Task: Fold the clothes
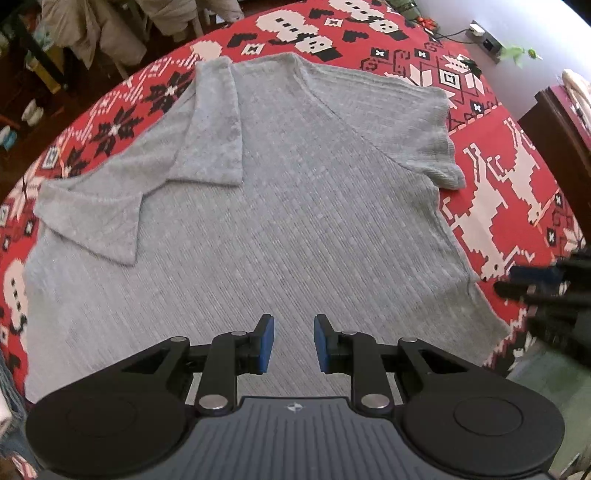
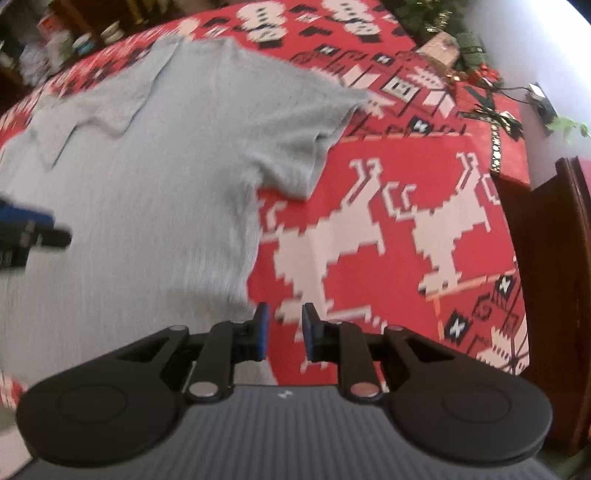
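Left wrist view: grey shirt [image 1: 295, 206] flat on the red patterned cloth [image 1: 509, 177].
Left tongs [image 1: 294, 343] hover parted, empty; right tongs [image 2: 283, 332] narrowly parted, empty, at the shirt's edge.

Home: Christmas blanket [image 1: 498, 206], wrapped gifts [image 2: 443, 48], coats [image 1: 110, 29].

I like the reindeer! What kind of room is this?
Probably a home at Christmas: a red reindeer tablecloth under the grey shirt, wrapped presents by greenery, and coats hanging behind.
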A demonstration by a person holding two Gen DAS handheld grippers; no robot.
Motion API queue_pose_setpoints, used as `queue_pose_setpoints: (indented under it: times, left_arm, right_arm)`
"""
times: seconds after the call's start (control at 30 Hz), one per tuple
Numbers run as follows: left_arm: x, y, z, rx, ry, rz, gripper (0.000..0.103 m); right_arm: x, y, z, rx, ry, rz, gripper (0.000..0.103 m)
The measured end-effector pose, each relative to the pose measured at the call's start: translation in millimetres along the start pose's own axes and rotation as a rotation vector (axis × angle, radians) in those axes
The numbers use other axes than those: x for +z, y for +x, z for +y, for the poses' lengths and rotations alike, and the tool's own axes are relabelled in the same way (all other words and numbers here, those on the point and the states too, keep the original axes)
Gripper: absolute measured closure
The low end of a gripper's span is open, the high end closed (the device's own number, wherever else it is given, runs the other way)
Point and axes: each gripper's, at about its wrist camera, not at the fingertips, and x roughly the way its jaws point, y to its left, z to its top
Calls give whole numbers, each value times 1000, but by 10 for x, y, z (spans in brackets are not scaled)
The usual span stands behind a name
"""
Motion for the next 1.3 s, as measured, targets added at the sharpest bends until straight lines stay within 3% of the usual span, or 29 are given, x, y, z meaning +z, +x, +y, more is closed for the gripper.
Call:
queue_pose_setpoints:
  times: [0.13, 0.3, 0.4, 0.6, 0.83, 1.0, 1.1, 1.17, 1.2, 1.3]
  left_arm:
    - [-58, 22, -46, 13, 36, 8, 79]
    - [-126, 64, -63, 21, 76, 22, 76]
    - [-144, 69, -51, 32, 79, 22, 76]
    - [-165, 49, 12, 30, 55, 22, 76]
    - [-201, 48, 95, 26, 29, 32, 76]
    - [-239, 53, 166, 28, 12, 42, 76]
    - [-280, 61, 236, 38, 6, 51, 76]
    - [-306, 54, 285, 44, 2, 52, 76]
    - [-319, 49, 310, 47, 1, 52, 76]
    - [-365, 22, 374, 54, -3, 51, 76]
  right_arm:
    - [-113, 76, 160, 14, -72, 15, 83]
    - [-79, 244, 229, -5, -45, 28, 83]
    - [-69, 263, 251, -5, -36, 43, 101]
    - [-173, 252, 135, -71, -9, 104, 103]
    - [-168, 120, 63, -41, -2, 102, 97]
    - [-245, -27, 136, 20, -51, 101, 74]
    - [-264, 51, 247, 19, -105, 124, 73]
    - [-277, 115, 281, 14, -123, 148, 75]
    - [-284, 154, 278, 9, -123, 165, 90]
    - [-291, 143, 243, 4, -96, 195, 100]
